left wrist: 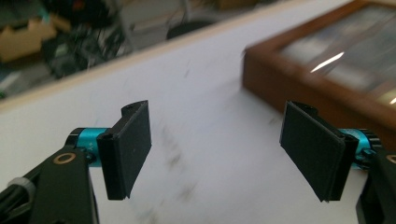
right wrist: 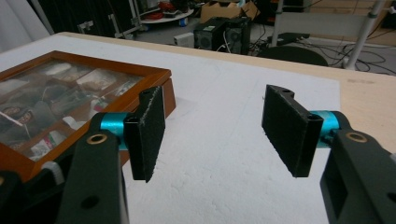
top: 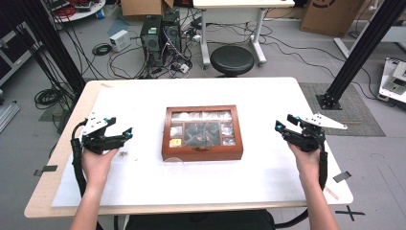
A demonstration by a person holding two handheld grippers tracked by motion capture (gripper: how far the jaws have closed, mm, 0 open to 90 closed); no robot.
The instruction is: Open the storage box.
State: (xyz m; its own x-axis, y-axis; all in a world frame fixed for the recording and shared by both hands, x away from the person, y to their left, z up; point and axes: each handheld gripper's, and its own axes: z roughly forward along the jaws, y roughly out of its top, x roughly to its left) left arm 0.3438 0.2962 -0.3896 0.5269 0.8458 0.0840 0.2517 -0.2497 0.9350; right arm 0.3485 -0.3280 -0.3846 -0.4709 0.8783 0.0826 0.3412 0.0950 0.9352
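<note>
A brown wooden box (top: pixel 202 132) with a glass lid lies shut in the middle of the white table; small packets show through the glass in several compartments. My left gripper (top: pixel 120 128) is held above the table's left side, well apart from the box, its jaws open and empty. In the left gripper view the box (left wrist: pixel 327 65) sits at the upper right, beyond the left gripper (left wrist: pixel 224 154). My right gripper (top: pixel 283 125) hovers at the table's right side, jaws open with nothing between them. In the right gripper view the box (right wrist: pixel 70 102) lies to the left of the right gripper (right wrist: pixel 215 135).
The white table sheet (top: pixel 143 96) covers a wooden tabletop (top: pixel 62 158). Beyond the far edge stand a black stool (top: pixel 232 60), computer towers (top: pixel 160 33) and loose cables on the floor. Black frame posts (top: pixel 364 48) rise at both sides.
</note>
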